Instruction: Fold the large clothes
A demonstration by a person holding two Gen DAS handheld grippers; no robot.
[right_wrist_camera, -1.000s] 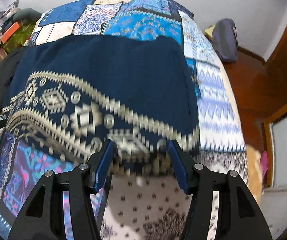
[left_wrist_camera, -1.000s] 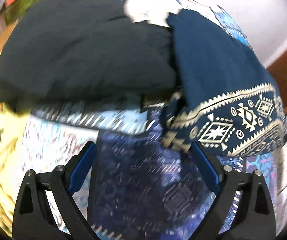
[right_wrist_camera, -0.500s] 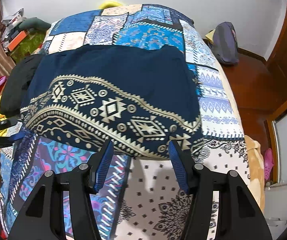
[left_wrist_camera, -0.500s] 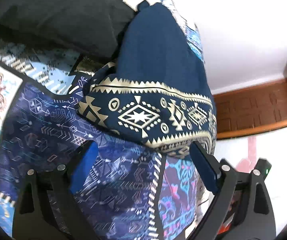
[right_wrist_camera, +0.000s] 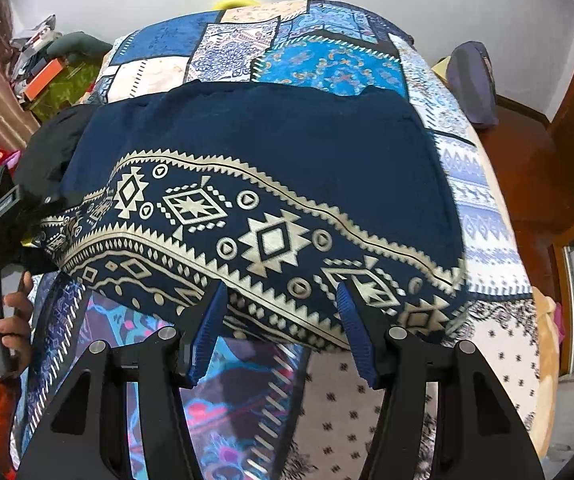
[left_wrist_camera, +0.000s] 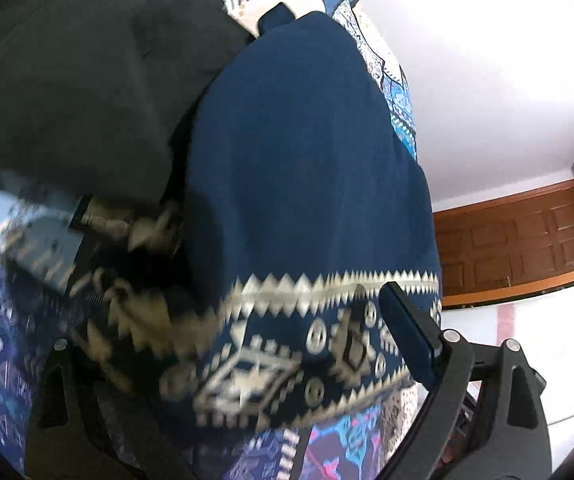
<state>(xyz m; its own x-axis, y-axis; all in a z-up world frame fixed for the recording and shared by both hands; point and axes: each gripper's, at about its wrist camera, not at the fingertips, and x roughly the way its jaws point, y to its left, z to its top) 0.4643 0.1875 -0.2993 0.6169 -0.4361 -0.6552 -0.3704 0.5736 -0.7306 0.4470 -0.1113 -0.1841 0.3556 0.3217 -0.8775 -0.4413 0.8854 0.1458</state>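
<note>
left claw (left_wrist_camera: 223, 344) now astride garment (left_wrist_camera: 307, 160) hem

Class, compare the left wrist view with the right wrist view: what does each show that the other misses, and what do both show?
Only the left wrist view shows the brown panelled door. Only the right wrist view shows the person's hand holding the left gripper, a purple bag and an orange box. Both show the navy patterned garment on the patchwork bedspread.

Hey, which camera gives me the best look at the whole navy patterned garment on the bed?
The right wrist view. It shows the navy garment sharp and nearly whole, lying flat on the patchwork bedspread, gold border facing the camera. The left wrist view catches it close up from one end, blurred, with its patterned edge between that gripper's jaws.
</note>
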